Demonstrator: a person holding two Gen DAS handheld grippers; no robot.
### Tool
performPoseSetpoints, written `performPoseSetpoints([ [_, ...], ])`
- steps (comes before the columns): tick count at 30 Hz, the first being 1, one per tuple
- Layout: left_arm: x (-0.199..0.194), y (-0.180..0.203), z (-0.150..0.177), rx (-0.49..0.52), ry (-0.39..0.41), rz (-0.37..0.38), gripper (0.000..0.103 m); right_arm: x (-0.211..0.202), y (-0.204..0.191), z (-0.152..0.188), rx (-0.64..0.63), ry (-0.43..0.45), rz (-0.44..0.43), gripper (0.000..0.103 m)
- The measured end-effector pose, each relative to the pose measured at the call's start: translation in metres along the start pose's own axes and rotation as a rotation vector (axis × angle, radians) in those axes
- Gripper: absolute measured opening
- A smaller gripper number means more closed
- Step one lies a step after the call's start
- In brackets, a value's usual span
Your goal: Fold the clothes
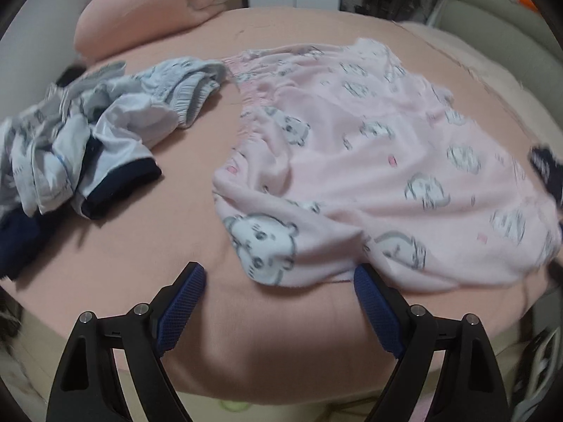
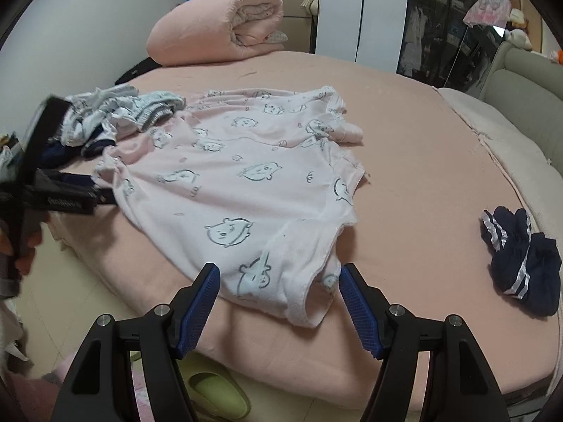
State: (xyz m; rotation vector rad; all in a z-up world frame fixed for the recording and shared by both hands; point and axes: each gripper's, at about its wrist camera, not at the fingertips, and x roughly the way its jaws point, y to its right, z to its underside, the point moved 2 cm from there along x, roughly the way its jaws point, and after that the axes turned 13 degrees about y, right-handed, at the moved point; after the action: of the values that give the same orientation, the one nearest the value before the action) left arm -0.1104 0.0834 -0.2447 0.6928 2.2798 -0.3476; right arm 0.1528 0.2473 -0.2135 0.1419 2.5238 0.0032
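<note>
A pale pink garment (image 1: 369,161) (image 2: 246,183) printed with grey cartoon animals lies spread on the pink bed sheet (image 1: 147,246) (image 2: 415,183). My left gripper (image 1: 279,279) is open, and the garment's near hem lies between its blue pads (image 1: 183,302). My right gripper (image 2: 279,279) is open too, with the garment's near corner between its fingers. In the right wrist view the left gripper (image 2: 75,202) shows at the left, beside the garment's edge. A sliver of the right gripper (image 1: 545,172) appears at the right edge of the left wrist view.
A heap of white, grey and navy clothes (image 1: 88,133) (image 2: 116,119) lies left of the garment. A rolled pink quilt (image 2: 218,28) sits at the back. Navy shorts with silver stripes (image 2: 520,260) lie at the right. A green slipper (image 2: 218,397) is on the floor below the bed edge.
</note>
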Motion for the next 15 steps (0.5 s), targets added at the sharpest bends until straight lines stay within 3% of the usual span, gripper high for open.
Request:
performPoseSetpoints([
  [3,-0.003,0.006,0.005,0.046,0.033,-0.010,0.088,-0.006,-0.002,-0.001,0.004,-0.001,-0.026,0.070],
  [8,0.001,-0.003,0.003,-0.023,0.017,0.008,0.090,0.003,-0.004,0.000,0.039,-0.016,-0.041,0.070],
  [15,0.000,-0.002,0.005,-0.032,0.026,-0.008,0.091,0.022,-0.010,0.000,0.068,-0.033,-0.048,0.069],
])
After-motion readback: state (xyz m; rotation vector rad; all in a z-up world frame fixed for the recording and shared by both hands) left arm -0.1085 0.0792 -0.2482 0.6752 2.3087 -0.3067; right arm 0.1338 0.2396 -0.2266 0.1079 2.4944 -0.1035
